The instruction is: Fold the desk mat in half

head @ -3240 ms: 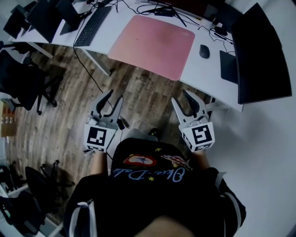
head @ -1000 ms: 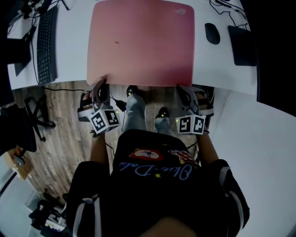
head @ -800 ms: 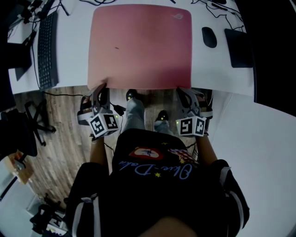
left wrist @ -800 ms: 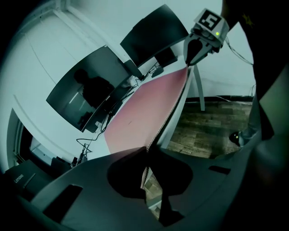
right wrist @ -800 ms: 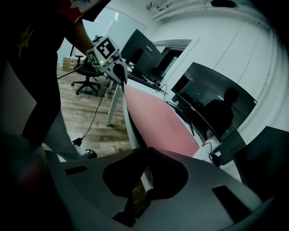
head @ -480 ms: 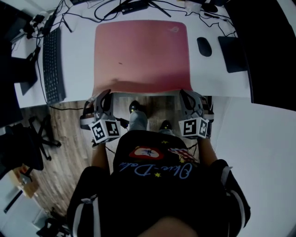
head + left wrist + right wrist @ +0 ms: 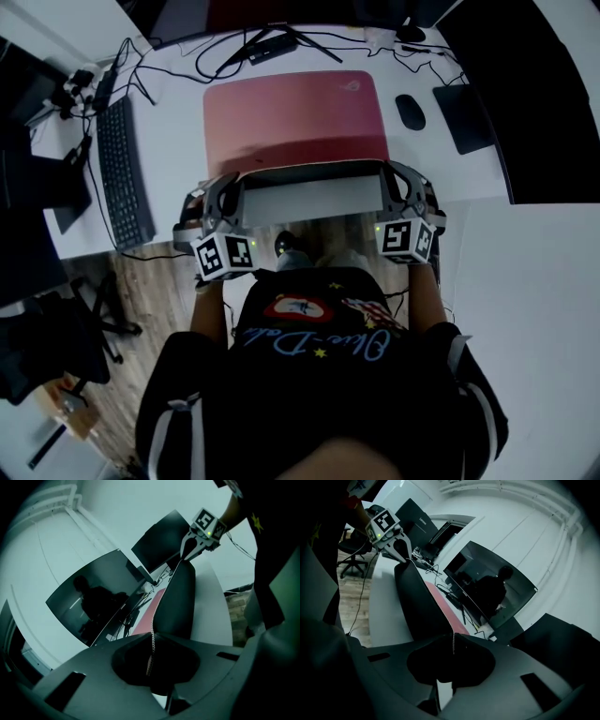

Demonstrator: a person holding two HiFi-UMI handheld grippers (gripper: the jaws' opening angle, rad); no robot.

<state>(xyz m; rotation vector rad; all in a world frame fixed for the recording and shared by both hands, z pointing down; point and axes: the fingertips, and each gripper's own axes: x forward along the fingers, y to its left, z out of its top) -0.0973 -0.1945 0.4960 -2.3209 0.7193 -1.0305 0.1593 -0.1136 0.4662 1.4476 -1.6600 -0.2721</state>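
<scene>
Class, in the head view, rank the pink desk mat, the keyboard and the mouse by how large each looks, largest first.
1. desk mat, even with its near edge lifted
2. keyboard
3. mouse, clearly the smallest

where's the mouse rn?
Head view, upper right: the mouse sits on the white desk, just right of the pink desk mat and left of a dark flat pad.

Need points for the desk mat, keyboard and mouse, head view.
desk mat (image 7: 292,117): head view, on the pink top face, behind the lifted near edge.
keyboard (image 7: 127,176): head view, on the middle of the key field.
mouse (image 7: 410,112): head view, on the middle of its back.
</scene>
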